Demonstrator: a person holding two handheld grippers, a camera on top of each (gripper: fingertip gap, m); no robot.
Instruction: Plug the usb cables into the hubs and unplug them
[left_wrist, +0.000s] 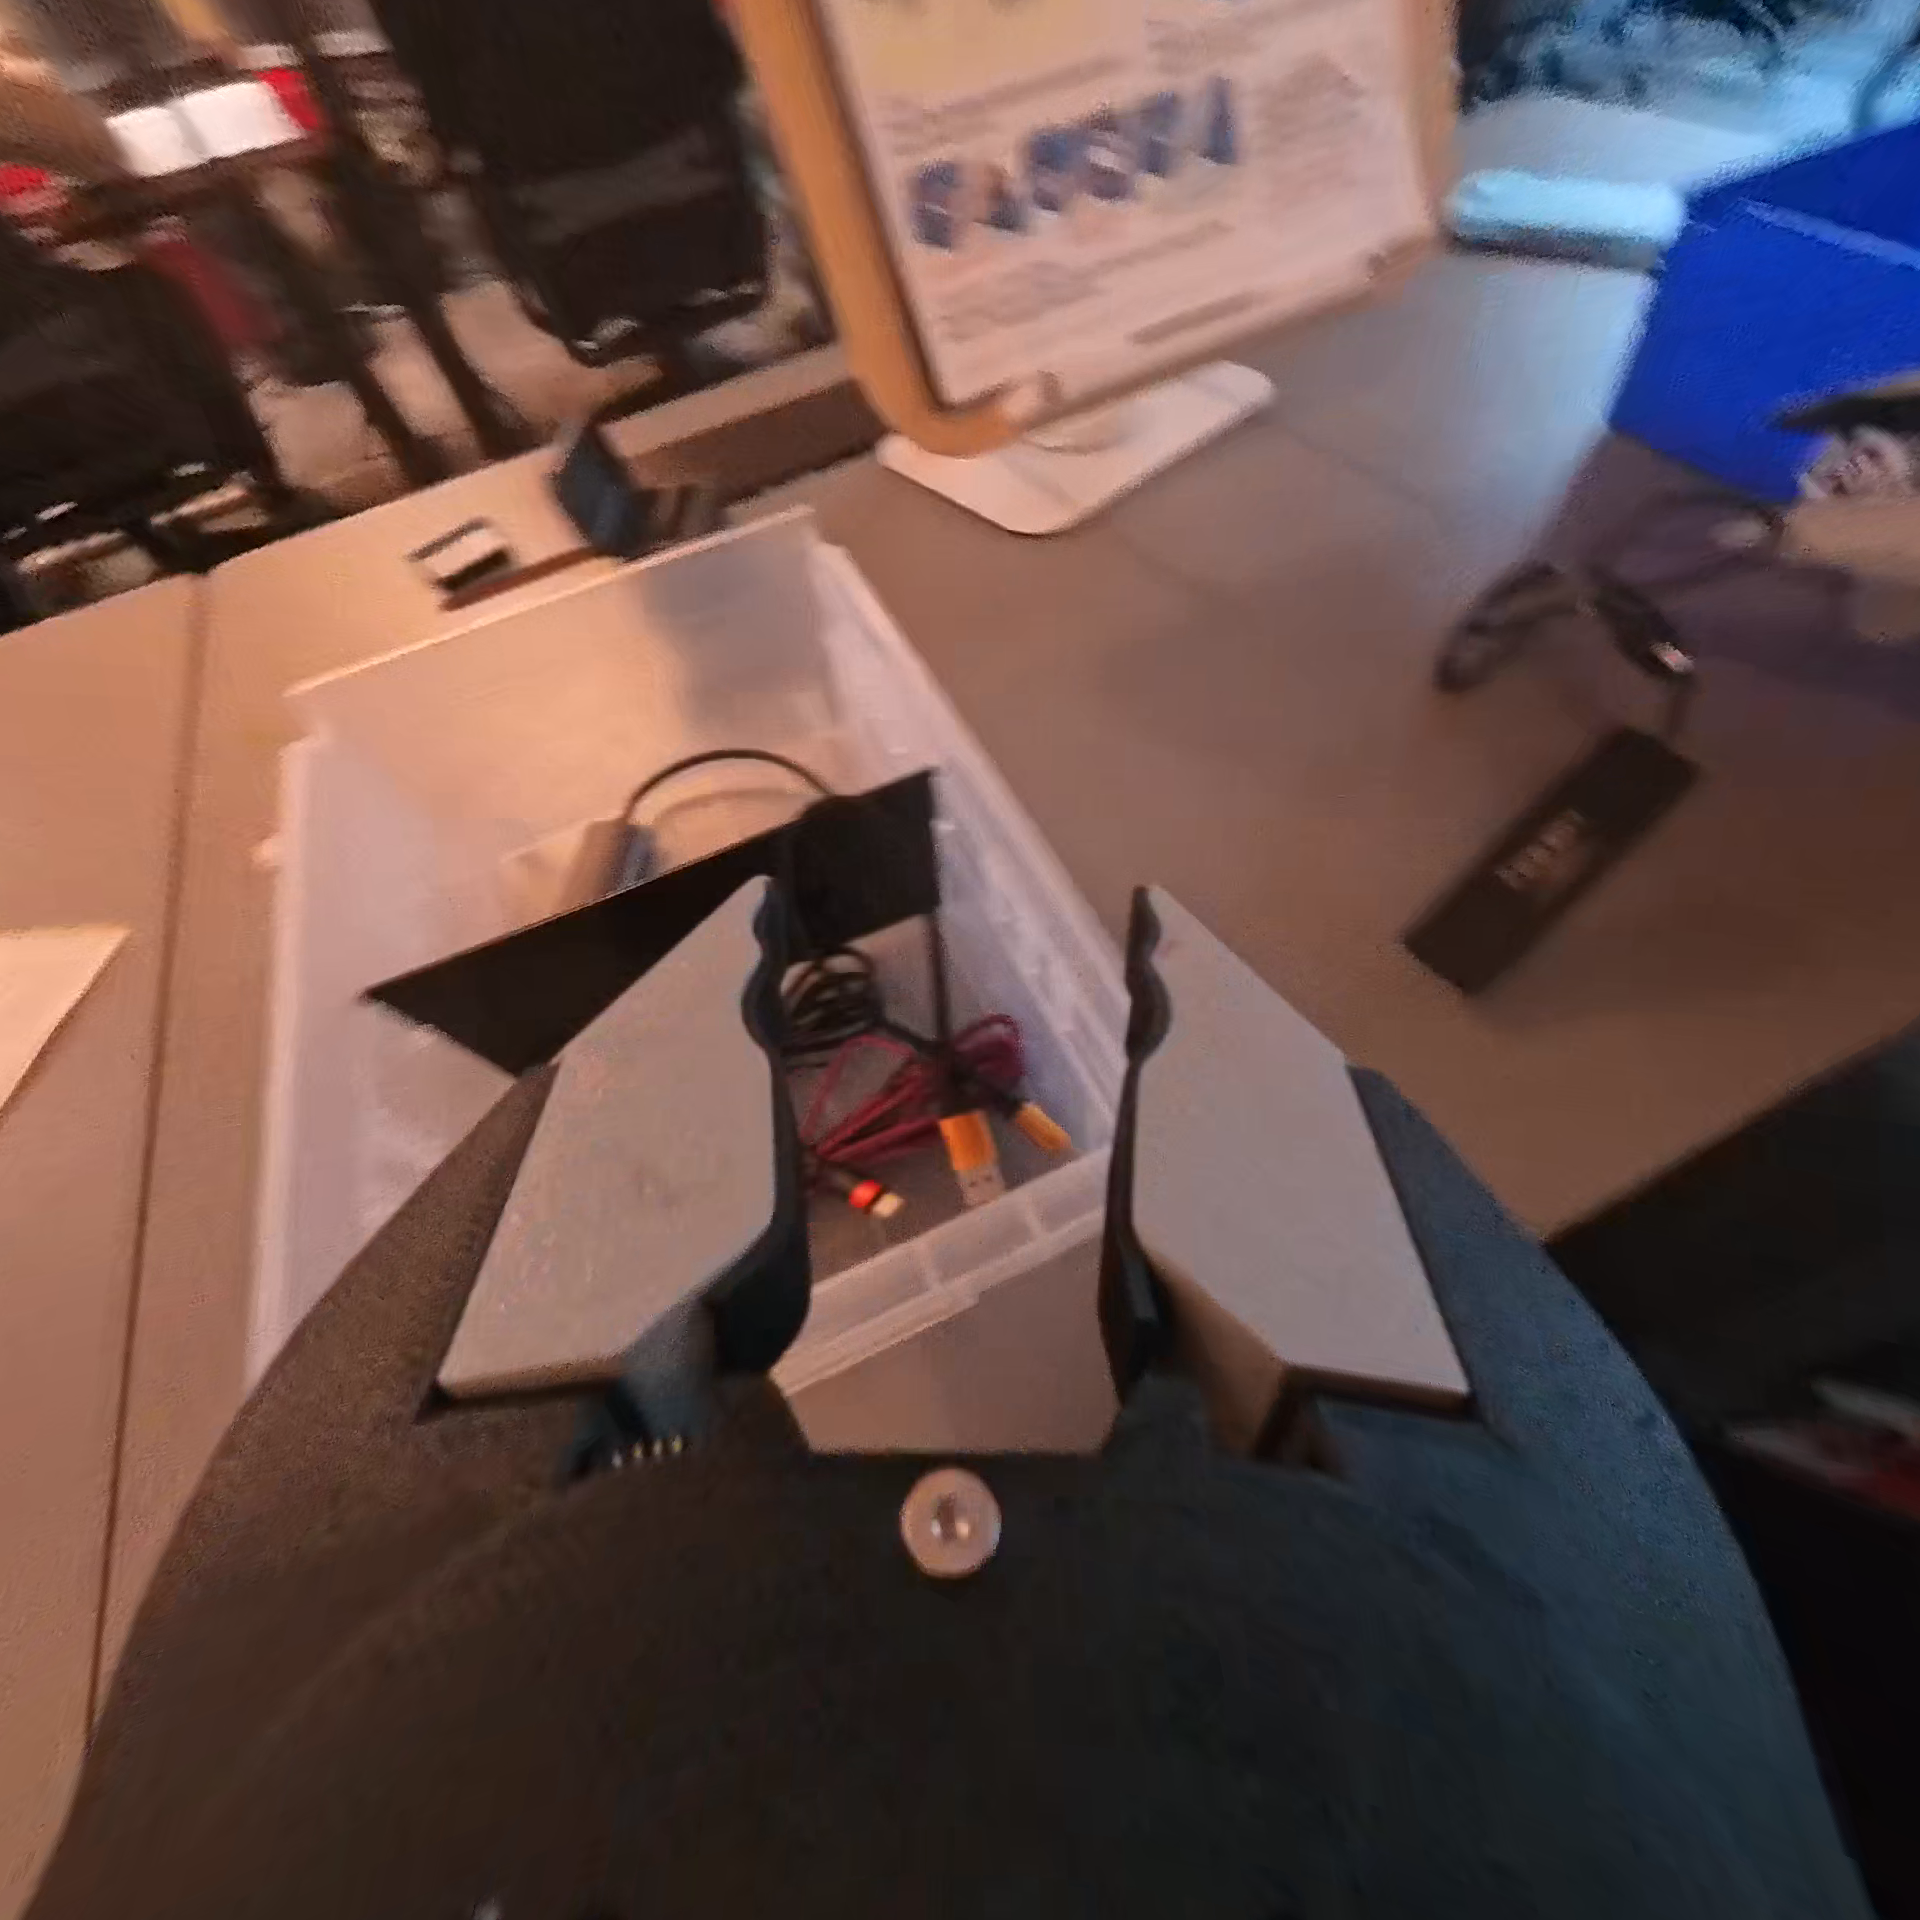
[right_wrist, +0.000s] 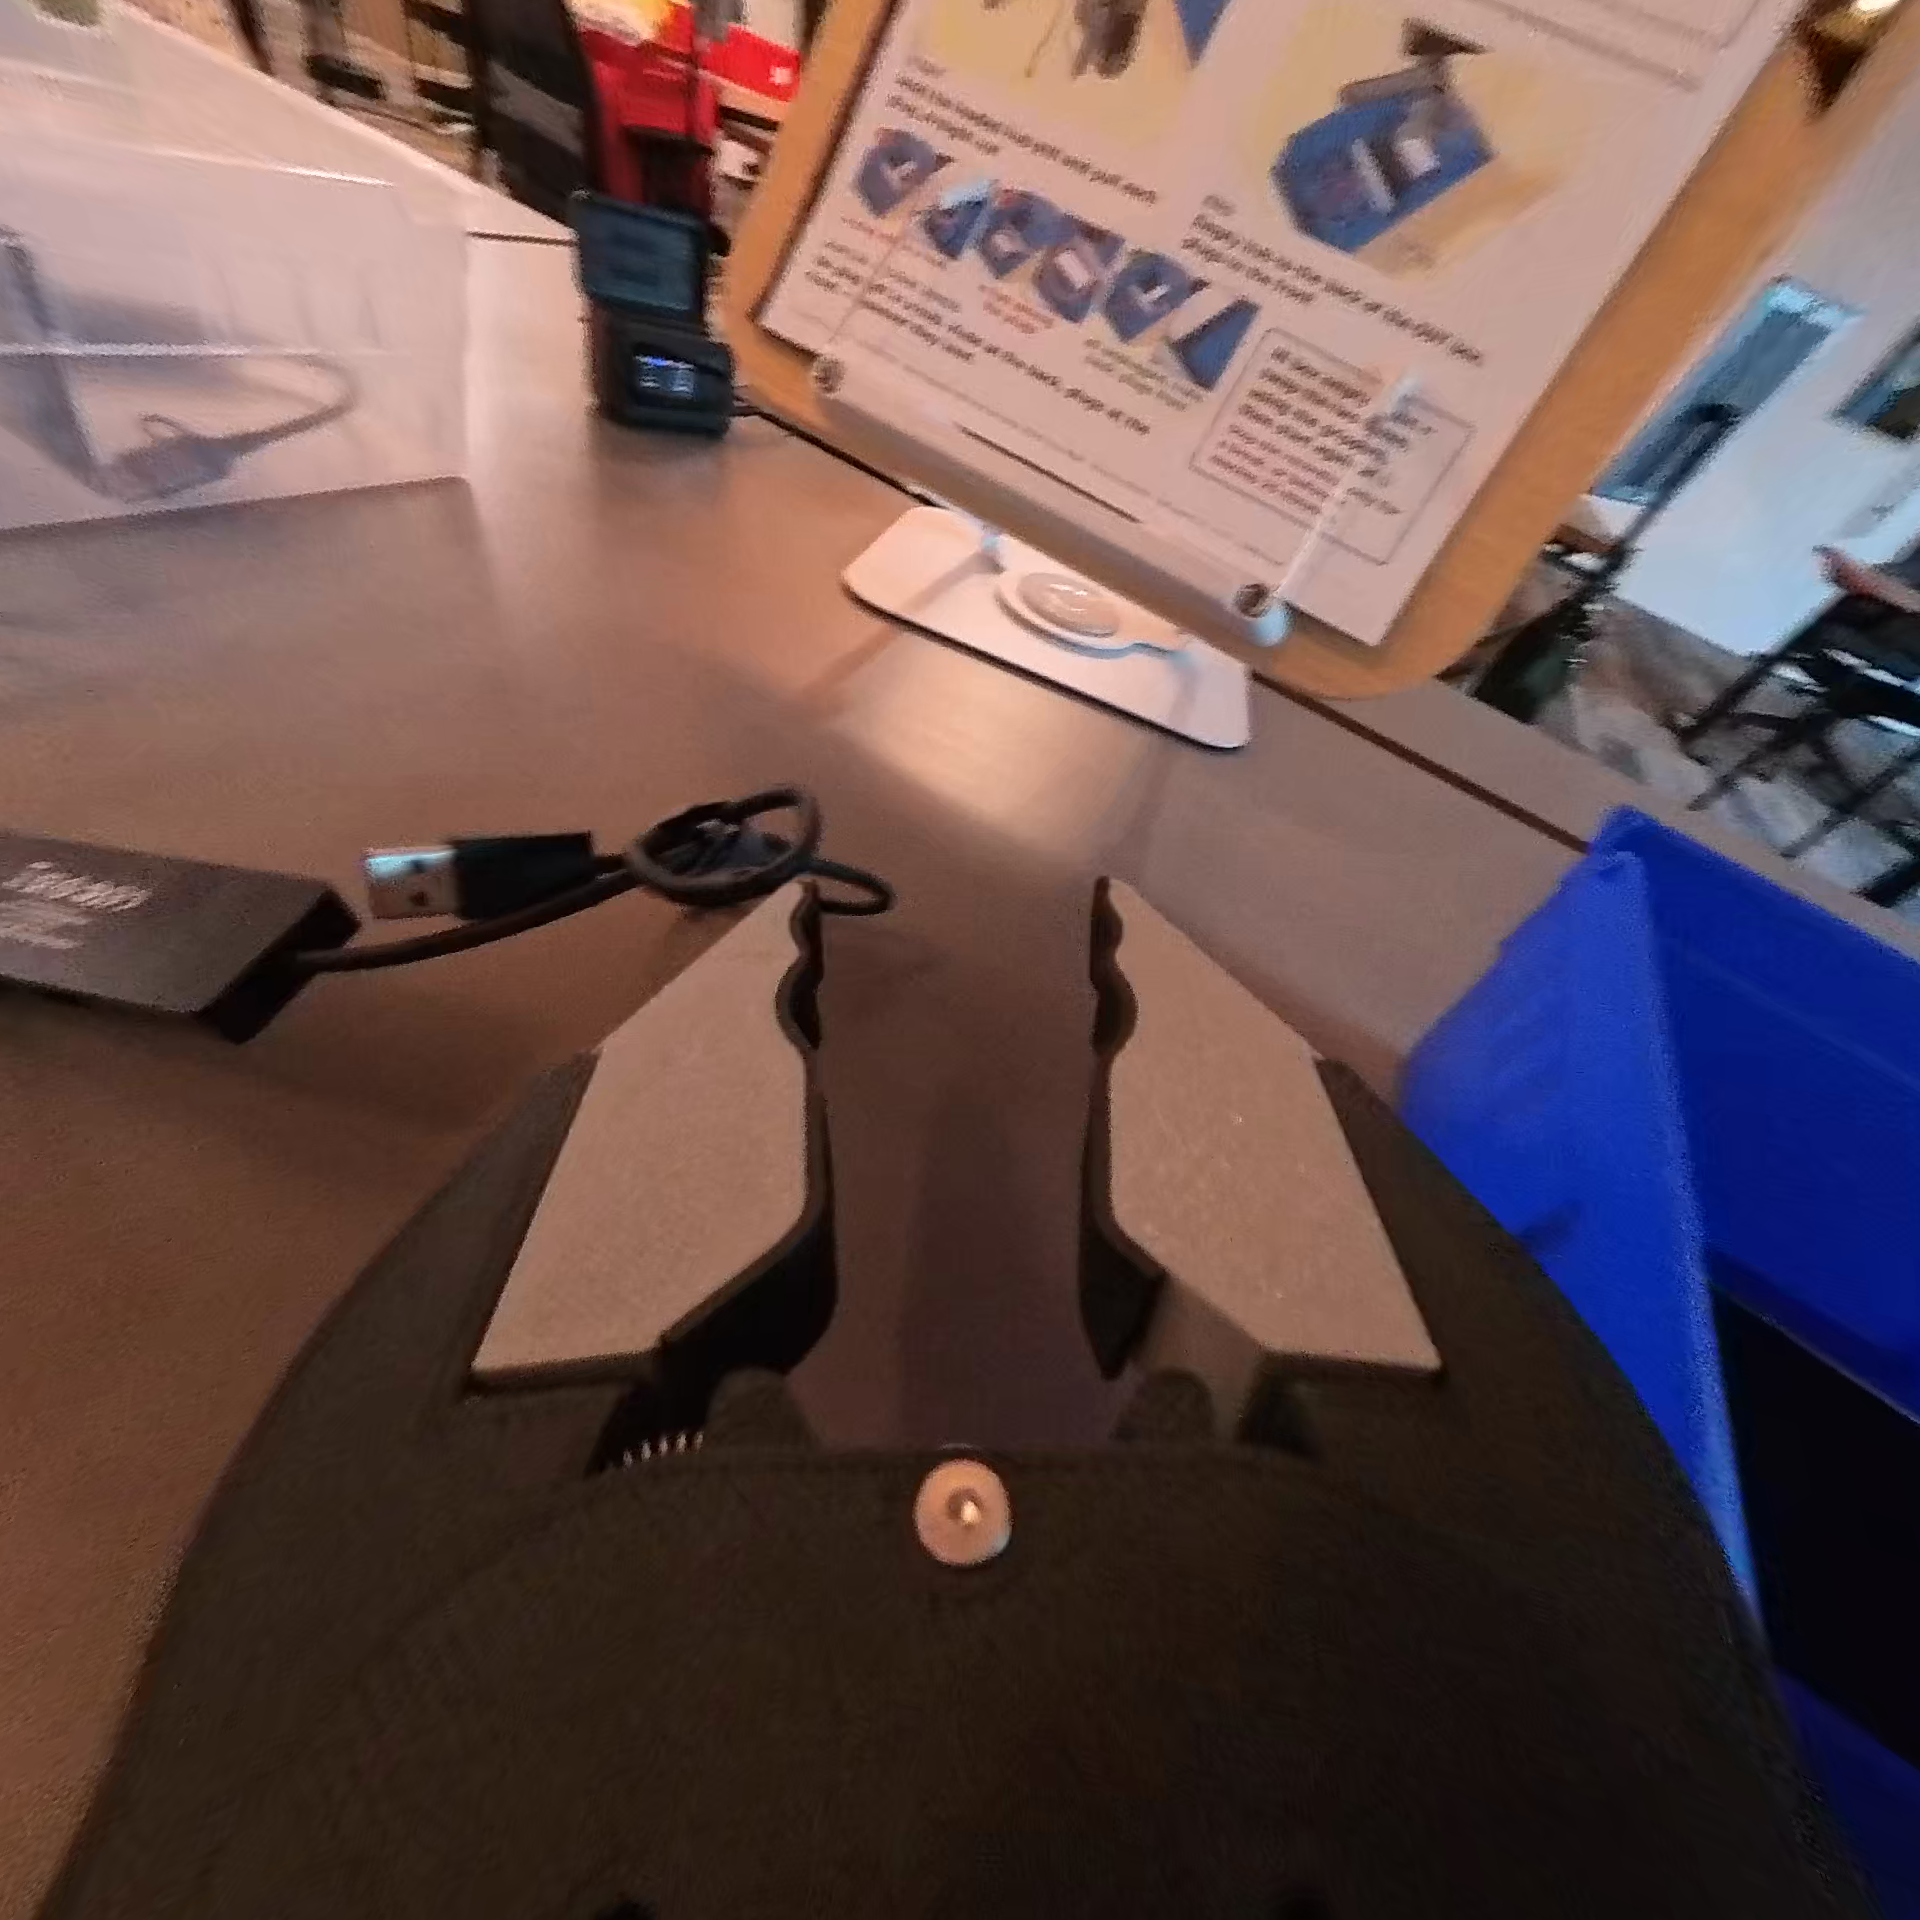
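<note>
Left gripper: the left gripper (left_wrist: 951, 904) hangs over the near end of a long translucent white plastic bin (left_wrist: 997, 831), jaws spread wide with nothing between them.
Bin contents: a dark red braided usb cable (left_wrist: 883, 1117) lies coiled at the near end, touching a black cable (left_wrist: 831, 987); two orange plug ends (left_wrist: 971, 1153) rest beside them, and a small red-lit connector (left_wrist: 868, 1198) lies near the bin's front wall.
Divider: a flat black panel (left_wrist: 623, 945) stands slanted across the bin, beyond the cables; behind it a loop of black cord (left_wrist: 717, 769) shows, blurred.
Right gripper: the right gripper (right_wrist: 956, 904) hovers low over the grey-brown surface (right_wrist: 520, 675), jaws wide apart and empty.
Hub: a flat black rectangular usb hub (right_wrist: 156, 935) lies on the surface to the left of the right gripper; its short black lead (right_wrist: 727, 852) curls into a small coil just beyond the gripper's left fingertip, and the silver usb plug (right_wrist: 410, 881) at its end rests unplugged beside the hub. In the left wrist view the same hub (left_wrist: 1548, 862) lies well to the right of the bin.
Blue bin: a bright blue plastic bin (right_wrist: 1662, 1091) stands just to the right of the right gripper.
Sign: a wood-framed instruction board (right_wrist: 1143, 260) on a white base (right_wrist: 1039, 634) stands at the back of the surface.
Small device: a black device with a lit little screen (right_wrist: 655, 322) stands upright left of the board.
</note>
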